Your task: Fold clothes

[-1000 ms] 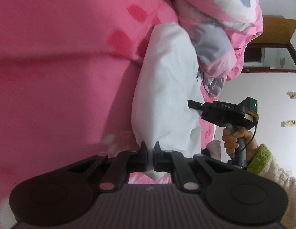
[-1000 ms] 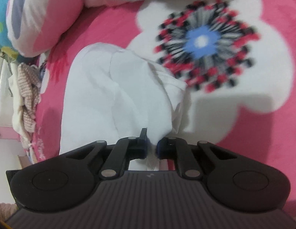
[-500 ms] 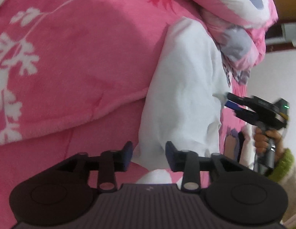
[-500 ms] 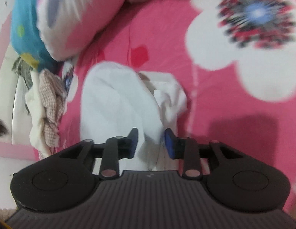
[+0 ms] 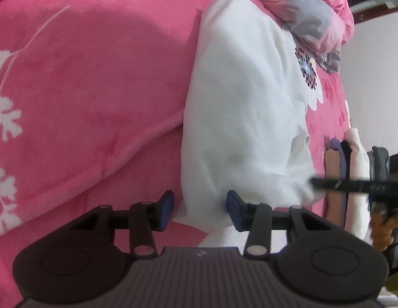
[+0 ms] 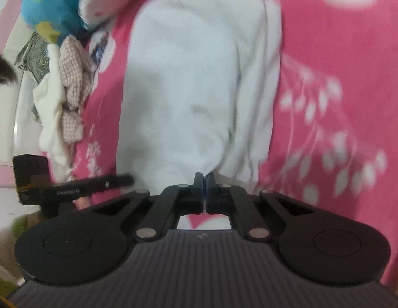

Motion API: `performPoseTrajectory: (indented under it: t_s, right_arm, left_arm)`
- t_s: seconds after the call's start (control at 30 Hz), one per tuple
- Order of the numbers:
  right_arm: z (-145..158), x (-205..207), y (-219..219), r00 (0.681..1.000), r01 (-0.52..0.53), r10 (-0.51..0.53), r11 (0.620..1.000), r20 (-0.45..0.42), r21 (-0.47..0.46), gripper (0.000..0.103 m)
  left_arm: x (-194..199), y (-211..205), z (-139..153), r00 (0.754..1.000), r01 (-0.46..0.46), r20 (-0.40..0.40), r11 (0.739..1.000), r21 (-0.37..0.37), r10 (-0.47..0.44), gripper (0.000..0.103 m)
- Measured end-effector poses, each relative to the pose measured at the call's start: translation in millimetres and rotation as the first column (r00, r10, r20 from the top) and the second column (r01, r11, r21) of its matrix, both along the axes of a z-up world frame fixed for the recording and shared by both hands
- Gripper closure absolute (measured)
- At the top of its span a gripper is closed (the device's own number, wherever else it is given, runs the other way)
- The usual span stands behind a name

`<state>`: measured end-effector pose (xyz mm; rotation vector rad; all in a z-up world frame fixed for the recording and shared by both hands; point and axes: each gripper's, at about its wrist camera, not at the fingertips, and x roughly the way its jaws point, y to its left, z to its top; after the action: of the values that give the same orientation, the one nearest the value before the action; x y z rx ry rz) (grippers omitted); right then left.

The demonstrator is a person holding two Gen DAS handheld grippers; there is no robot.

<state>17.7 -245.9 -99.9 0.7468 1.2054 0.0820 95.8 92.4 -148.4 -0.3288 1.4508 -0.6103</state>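
Observation:
A white garment (image 5: 245, 107) lies in a long folded shape on the pink flowered blanket (image 5: 91, 89). My left gripper (image 5: 200, 209) is open, and the garment's near corner sits loose between its blue pads. In the right wrist view the same garment (image 6: 193, 77) stretches away from my right gripper (image 6: 204, 179). That gripper is shut, its tips pinching the cloth's near edge, where creases gather. In the left wrist view, the right gripper's fingers (image 5: 324, 183) show blurred at the garment's right corner.
A heap of checked and cream clothes (image 6: 68, 95) lies at the bed's left edge under a blue pillow (image 6: 52, 7). A pink and grey quilt (image 5: 312, 18) is bunched beyond the garment. Folded items (image 5: 355, 159) stand at the right, and a hand (image 5: 384, 225) holds the right tool.
My left gripper opened and let go of the garment's corner, then spread wider. My right gripper opened half a second ago and has shut again on the near edge. The garment lies flatter.

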Motion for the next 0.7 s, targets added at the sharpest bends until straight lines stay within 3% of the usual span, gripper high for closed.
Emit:
performPoseTrajectory:
  t_s: [0.07,0.13,0.27,0.4,0.53,0.6,0.7]
  right_arm:
    - [21.6,-3.2,-2.2,0.997,0.008,-0.003,0.998,0.08,-0.065,0.103]
    - [26.1,-7.6,-0.8,0.996,-0.004,0.016,0.991,0.092,-0.133,0.103]
    - [-1.9,-16.1,0.1,1.0,0.002,0.002,0.982,0.022,-0.186,0.103]
    - [-10.1,-22.3,7.9,1.0,0.012,-0.008,0.976,0.022,-0.215,0.101]
    - [-28.3,-28.5,6.6,0.995,0.011,-0.044,0.945,-0.092,-0.327,0.096]
    - [-19.8,-34.8,-4.0,0.991,0.083,-0.111,0.944,-0.071,-0.321,0.094]
    - [6.3,-45.7,-22.3,0.972,0.232,-0.23,0.933,0.041,-0.276,0.084]
  left_arm:
    - [-0.8,-1.6,0.3,0.999,0.035,0.013,0.999,0.003,-0.035,0.058]
    - [-1.6,-3.3,0.4,0.997,0.07,0.025,0.997,0.006,-0.071,0.058]
    - [-2.5,-6.9,-0.7,0.991,0.121,0.046,0.992,0.034,-0.122,0.06]
    - [-2.6,-6.9,-2.9,0.987,0.147,0.062,0.988,0.055,-0.151,0.061]
    - [-2.2,-7.9,6.2,0.983,0.152,0.093,0.985,0.081,-0.16,0.061]
    - [-2.3,-5.4,19.0,0.979,0.145,0.134,0.985,0.097,-0.157,0.06]
    - [-3.3,-10.9,31.2,0.967,0.157,0.188,0.983,0.095,-0.172,0.059]
